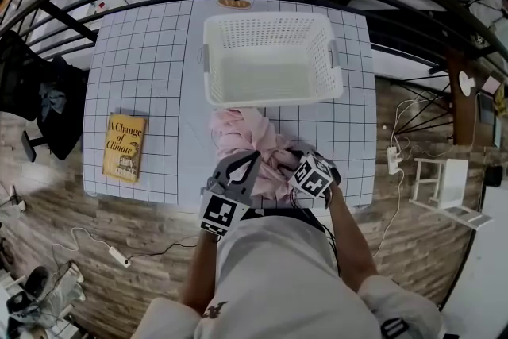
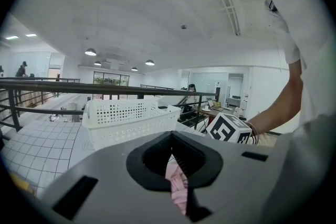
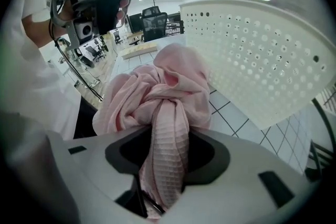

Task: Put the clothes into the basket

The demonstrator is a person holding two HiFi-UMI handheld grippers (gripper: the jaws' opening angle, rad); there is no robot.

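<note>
My grey left gripper and right gripper, black-and-white marker cubes on both, white short-sleeved shirt.

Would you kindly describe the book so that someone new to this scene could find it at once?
Find the table with the black grid, where a white basket stands at the far side. Near the table's front left corner lies the book, flat and alone. Its yellow cover sets it apart from the pink garment nearby.

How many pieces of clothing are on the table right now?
1: a pink garment bunched at the table's near edge, in front of the white basket, gripped by the left gripper and right gripper. Its folds might hide another.
</note>
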